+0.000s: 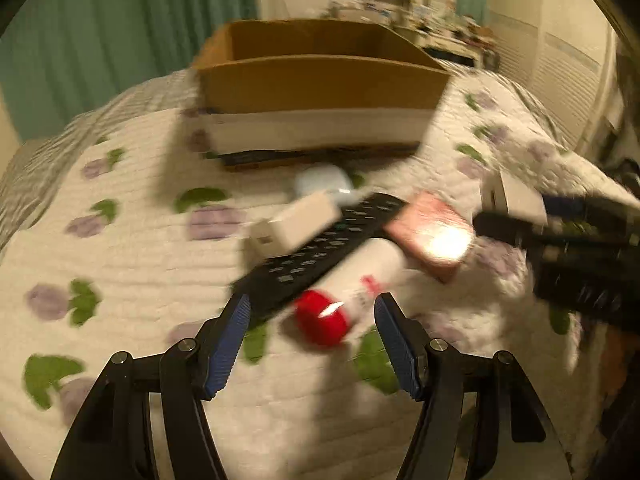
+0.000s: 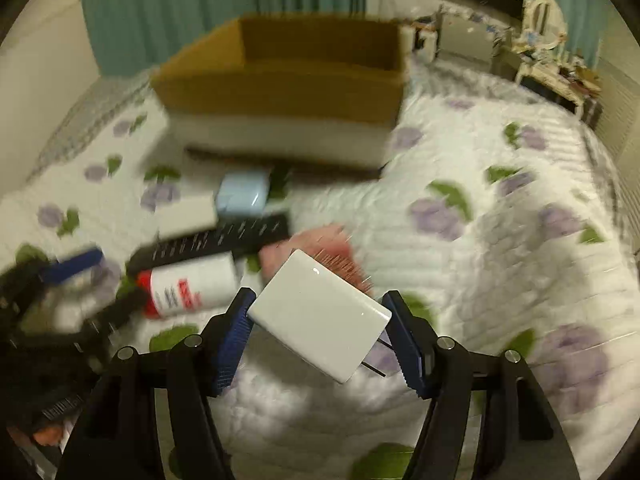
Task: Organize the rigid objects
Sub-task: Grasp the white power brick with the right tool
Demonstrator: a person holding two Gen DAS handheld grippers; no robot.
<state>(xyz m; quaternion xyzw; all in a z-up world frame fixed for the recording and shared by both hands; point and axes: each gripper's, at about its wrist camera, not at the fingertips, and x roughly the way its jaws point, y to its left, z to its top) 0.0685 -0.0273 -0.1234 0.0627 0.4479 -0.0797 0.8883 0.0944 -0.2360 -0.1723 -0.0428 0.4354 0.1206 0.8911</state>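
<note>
Your right gripper [image 2: 320, 320] pinches the white charger [image 2: 322, 314] by its sides, prongs trailing, lifted off the bed [image 2: 500, 240], presumably for carrying to the box. Your left gripper [image 1: 312, 312] hangs low with its jaws spread, holding nothing, lined up on the red-capped bottle [image 1: 352, 292]. Beyond lie the black remote [image 1: 320, 248], a second white charger [image 1: 296, 222], a pink pad [image 1: 430, 236] and a pale blue case [image 1: 326, 184]. Farthest, the cardboard box [image 1: 320, 92] stands open-topped for loading.

No text can be read: the red and grey print on the white bottle [image 2: 192, 286] and the key markings on the black remote [image 1: 320, 248] are blurred beyond reading
</note>
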